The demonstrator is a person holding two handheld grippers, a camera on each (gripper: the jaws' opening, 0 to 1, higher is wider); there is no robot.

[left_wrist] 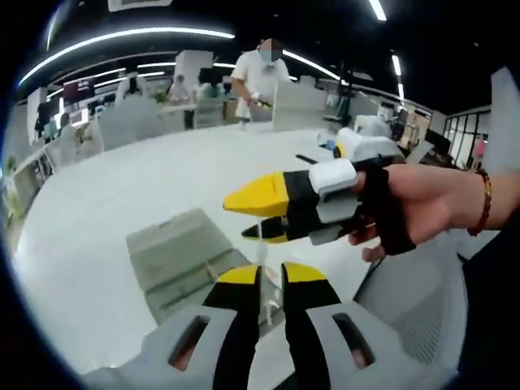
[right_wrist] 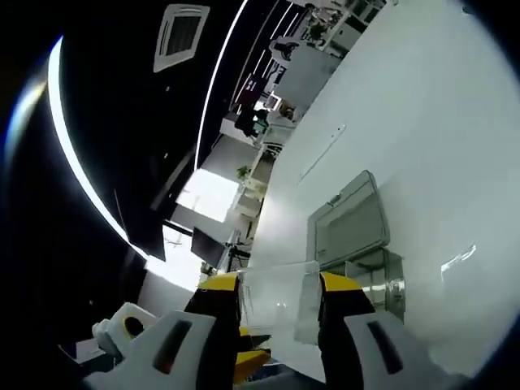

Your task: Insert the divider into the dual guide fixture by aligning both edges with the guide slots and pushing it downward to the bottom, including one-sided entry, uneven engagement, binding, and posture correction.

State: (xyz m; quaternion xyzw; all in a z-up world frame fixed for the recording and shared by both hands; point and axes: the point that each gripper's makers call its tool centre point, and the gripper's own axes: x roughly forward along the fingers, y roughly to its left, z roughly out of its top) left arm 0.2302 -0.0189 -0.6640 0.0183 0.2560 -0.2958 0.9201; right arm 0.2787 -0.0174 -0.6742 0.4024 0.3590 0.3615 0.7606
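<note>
Right gripper view: right gripper (right_wrist: 280,284) clamps the barely visible clear divider (right_wrist: 276,296); left gripper (left_wrist: 272,274) nearly closed.

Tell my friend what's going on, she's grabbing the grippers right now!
Left gripper: jaws nearly together, pinching the edge of the clear divider.
Right gripper: jaws apart, the divider between them; whether it grips is unclear.
The grey fixture sits on the white table, below the grippers.
Done: divider lifted, held by both.
Left: line both edges with the slots, push to the bottom.
</note>
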